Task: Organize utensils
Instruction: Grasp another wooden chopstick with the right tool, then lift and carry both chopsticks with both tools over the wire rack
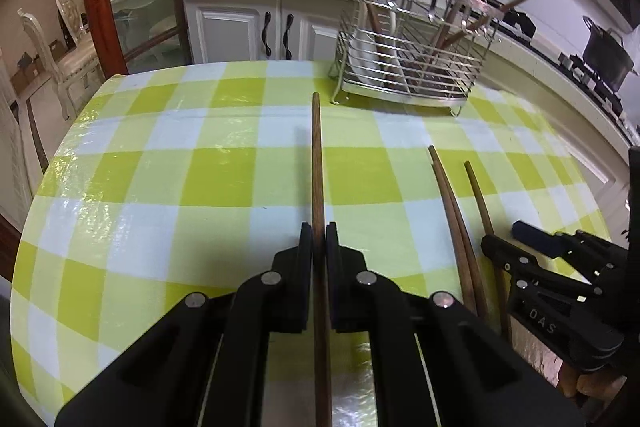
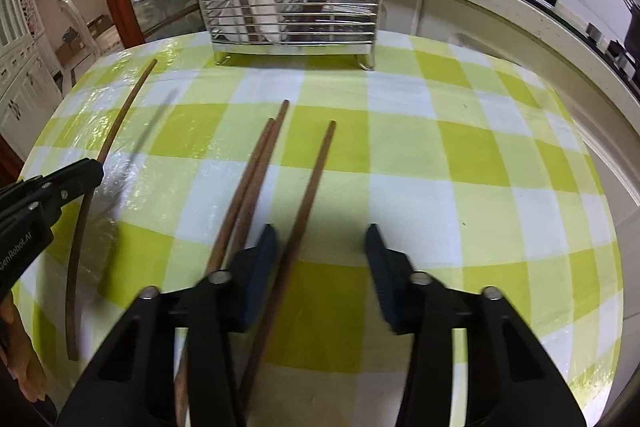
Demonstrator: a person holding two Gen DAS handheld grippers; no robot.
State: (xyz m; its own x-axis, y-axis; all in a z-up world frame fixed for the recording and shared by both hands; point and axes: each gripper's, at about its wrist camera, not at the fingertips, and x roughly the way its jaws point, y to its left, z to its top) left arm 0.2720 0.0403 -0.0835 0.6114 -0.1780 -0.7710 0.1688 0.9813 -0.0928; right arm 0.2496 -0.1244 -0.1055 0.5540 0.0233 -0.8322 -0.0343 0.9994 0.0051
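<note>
**A:** What is the setting?

**B:** A kitchen, with white cabinets and a stove behind. In front is a desk [image 1: 160, 171] under a glossy green, yellow and white checked cloth. Ahead of both grippers, at the far edge, stands a wire utensil rack [image 1: 412, 67] already holding chopsticks and a white utensil.

**A:** What are the grippers doing?

**B:** The left gripper [image 1: 319, 231] is clenched on one wooden chopstick [image 1: 317, 163], which runs straight forward between its fingers and appears lifted, casting a shadow on the cloth. The right gripper [image 2: 320, 239] is released, its jaws spread wide. A single chopstick [image 2: 310, 187] lies on the cloth just inside its left finger, not gripped. A pair of chopsticks [image 2: 256, 167] lies just outside that finger.

**A:** How will the chopsticks handle?

**B:** Probably light, stiff and slim, and liable to roll or slip on the shiny cloth. I would judge a hold near the middle best, jaws closing squarely across the stick, so it neither pivots nor droops when carried to the rack.
</note>
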